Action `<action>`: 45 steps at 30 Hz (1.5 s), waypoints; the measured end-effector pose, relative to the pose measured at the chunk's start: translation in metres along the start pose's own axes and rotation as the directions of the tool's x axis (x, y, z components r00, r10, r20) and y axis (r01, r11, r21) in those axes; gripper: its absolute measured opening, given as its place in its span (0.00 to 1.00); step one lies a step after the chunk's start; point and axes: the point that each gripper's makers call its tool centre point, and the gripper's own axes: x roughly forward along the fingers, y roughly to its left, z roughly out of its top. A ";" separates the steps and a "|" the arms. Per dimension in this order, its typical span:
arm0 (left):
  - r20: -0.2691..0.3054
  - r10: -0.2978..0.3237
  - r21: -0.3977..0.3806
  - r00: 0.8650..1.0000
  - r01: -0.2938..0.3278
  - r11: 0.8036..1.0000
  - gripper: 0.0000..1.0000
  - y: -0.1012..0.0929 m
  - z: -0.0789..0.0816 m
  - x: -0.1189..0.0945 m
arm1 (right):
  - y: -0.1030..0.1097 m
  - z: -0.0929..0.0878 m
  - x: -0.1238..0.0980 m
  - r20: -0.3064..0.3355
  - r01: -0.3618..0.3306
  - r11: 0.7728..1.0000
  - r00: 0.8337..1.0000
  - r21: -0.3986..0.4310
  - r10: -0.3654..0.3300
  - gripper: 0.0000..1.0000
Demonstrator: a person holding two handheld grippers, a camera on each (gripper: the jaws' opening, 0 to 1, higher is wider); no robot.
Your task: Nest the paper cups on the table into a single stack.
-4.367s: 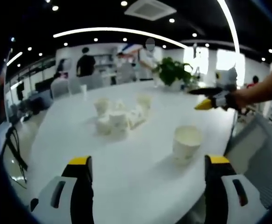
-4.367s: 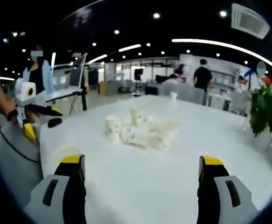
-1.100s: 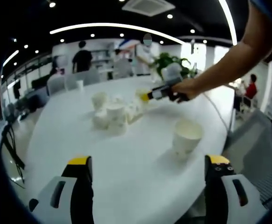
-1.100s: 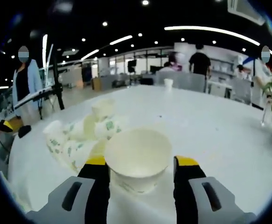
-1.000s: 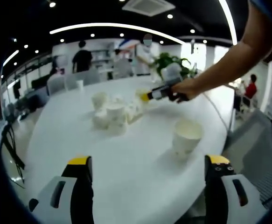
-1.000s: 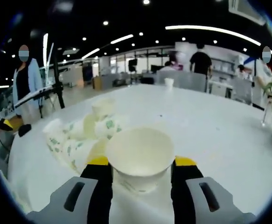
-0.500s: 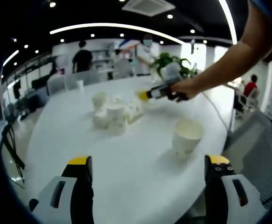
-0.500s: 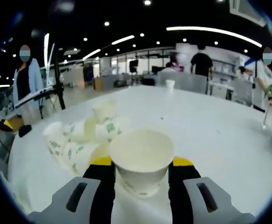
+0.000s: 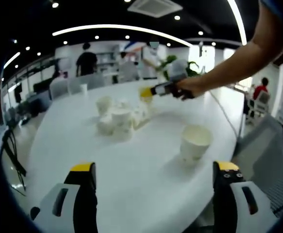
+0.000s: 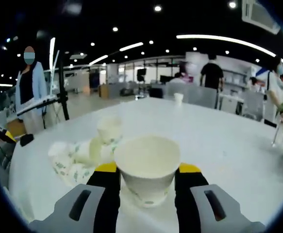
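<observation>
While clamped by the right hand-held gripper (image 10: pixel 146 175), a white paper cup (image 10: pixel 147 169) (upright, mouth open); left hand-held gripper (image 9: pixel 153 170) agape.

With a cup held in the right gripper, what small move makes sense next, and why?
Probably carry the held cup toward the lone cup standing upright near the table's edge and lower it in. The right gripper has its jaws closed on the cup's sides, mouth up. That lone cup is open-topped and apart from the pile of cups, many of which lie tipped. The left gripper is open and idle.
</observation>
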 end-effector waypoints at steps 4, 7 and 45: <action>0.002 0.000 0.002 1.000 0.000 1.000 0.98 0.000 0.001 -0.001 | -0.002 0.017 0.000 0.020 -0.006 1.000 1.000 -0.022 0.007 0.41; 0.004 0.001 -0.001 1.000 -0.001 1.000 0.98 0.000 0.002 -0.001 | -0.005 0.024 -0.001 0.028 -0.003 1.000 1.000 -0.023 0.003 0.41; 0.019 0.014 0.013 1.000 -0.014 1.000 0.97 0.001 0.005 -0.001 | -0.001 0.071 -0.038 0.061 -0.034 0.997 0.997 -0.069 0.038 0.39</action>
